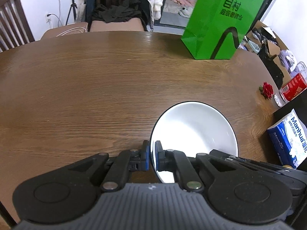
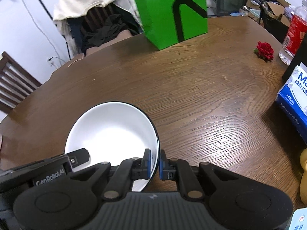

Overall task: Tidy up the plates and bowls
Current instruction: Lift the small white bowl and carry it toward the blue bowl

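- Bowl (image 1: 193, 128): rigid glazed ceramic, slippery, breakable.
- Left gripper (image 1: 151, 153) and right gripper (image 2: 155, 163) fingers pinch opposite rim edges.
- Keep level above worktop (image 1: 96, 86).

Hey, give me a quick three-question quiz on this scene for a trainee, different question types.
1. True or false: both tools grip the rim of the same white bowl.
2. Multiple choice: what stands at the table's far edge? A) green paper bag B) kettle C) lamp
3. Fill in: the small red thing by the water bottle is a ____.

Key: 1 true; 2 A; 3 rose.
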Motion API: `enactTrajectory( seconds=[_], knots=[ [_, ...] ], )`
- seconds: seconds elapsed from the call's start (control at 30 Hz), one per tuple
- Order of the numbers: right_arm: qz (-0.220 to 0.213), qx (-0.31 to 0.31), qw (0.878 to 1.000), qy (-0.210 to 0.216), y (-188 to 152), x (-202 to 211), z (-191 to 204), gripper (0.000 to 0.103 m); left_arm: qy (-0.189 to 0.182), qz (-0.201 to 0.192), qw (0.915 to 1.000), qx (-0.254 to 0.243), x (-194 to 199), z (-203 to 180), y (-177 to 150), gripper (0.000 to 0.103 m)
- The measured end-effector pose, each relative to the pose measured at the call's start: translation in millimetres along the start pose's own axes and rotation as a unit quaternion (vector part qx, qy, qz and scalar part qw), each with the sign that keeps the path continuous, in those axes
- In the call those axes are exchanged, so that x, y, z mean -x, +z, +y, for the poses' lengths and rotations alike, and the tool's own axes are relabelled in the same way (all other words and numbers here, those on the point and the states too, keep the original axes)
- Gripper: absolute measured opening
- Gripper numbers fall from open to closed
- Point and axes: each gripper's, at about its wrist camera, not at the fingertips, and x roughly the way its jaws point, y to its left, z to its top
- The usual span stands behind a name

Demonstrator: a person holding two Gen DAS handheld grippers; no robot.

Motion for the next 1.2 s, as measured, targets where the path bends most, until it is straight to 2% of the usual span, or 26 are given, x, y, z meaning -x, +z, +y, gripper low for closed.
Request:
enactTrajectory(
  seconds=[0.4,1.2],
  knots=[
    [-0.013,0.039,0.999,0.025,-23.3,30.5,45.6,0.008,0.019,-0.028,0.9989,0.033,48.9,40.3,-18.8,0.006],
    [-0.015,0.101,0.993,0.064,-73.8,70.0,132.8,0.008,0.051,-0.054,0.9938,0.082,123.1,120.3,-62.7,0.006]
  ],
)
